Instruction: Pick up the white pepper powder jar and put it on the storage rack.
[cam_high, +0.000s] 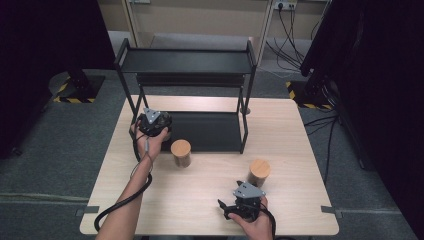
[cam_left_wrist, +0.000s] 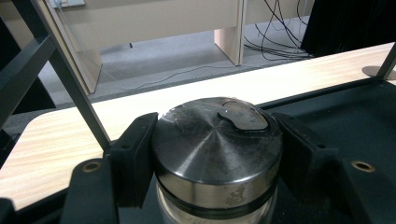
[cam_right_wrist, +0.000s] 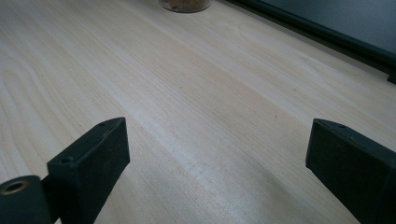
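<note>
Left gripper (cam_left_wrist: 217, 154) clamped on metal-lidded jar (cam_left_wrist: 217, 144) at black rack (cam_high: 210, 131); right gripper (cam_right_wrist: 217, 154) wide, over table (cam_right_wrist: 187, 93)

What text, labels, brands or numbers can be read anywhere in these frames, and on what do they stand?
None can be read.
Metal lid of the jar in the left claw: scratches and a faint smudge on its rim, no letters.
The two wooden-lidded jars, shelf and table: no markings.
Floor tape: yellow-black hazard stripes, a sign without words.
</note>
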